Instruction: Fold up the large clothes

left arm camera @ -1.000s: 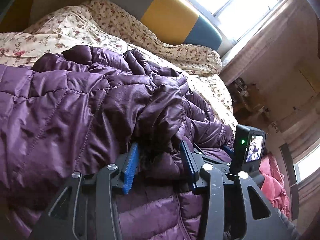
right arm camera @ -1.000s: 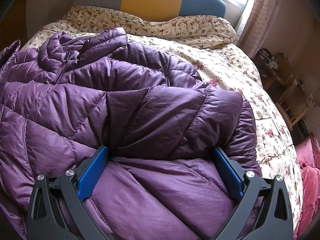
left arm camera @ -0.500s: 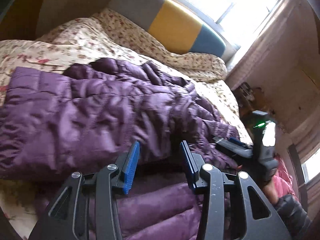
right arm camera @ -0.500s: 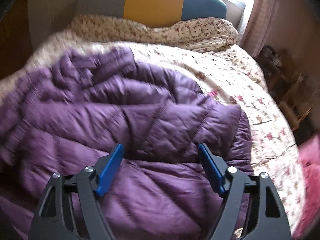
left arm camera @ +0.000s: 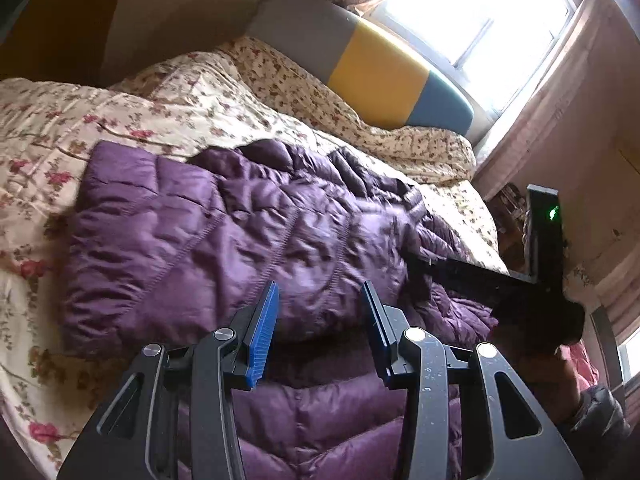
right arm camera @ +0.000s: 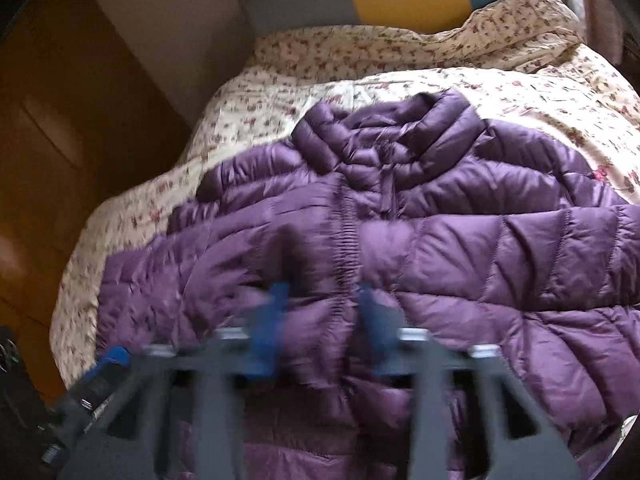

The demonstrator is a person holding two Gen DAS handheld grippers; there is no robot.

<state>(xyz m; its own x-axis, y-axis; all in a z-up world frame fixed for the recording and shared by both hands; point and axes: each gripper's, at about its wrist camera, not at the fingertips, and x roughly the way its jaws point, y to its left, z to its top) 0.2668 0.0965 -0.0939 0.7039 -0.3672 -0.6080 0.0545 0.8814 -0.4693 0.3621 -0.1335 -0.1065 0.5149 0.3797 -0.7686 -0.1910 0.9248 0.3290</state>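
Observation:
A purple quilted jacket (left arm camera: 240,232) lies on the flowered bed cover (left arm camera: 180,108), with its lower part folded up over the body. In the right wrist view its collar and zip (right arm camera: 384,184) face up. My left gripper (left arm camera: 320,320) hovers over the near fold, jaws partly apart, no fabric pinched between the blue pads. My right gripper (right arm camera: 322,312) is blurred; its jaws are closing above the jacket's middle with no cloth visibly caught. In the left wrist view the right gripper (left arm camera: 416,258) reaches in over the jacket's right side.
A grey, yellow and blue headboard (left arm camera: 376,76) stands under a bright window (left arm camera: 480,12) at the far end. A brown wooden cupboard (right arm camera: 60,140) lines the bed's left side. A person's hand (left arm camera: 552,364) grips the right tool. Furniture crowds the right wall.
Both grippers have pulled back and up from the jacket, which now lies flatter. The right jaws went from wide around a fold to much narrower. The right view swung toward the collar.

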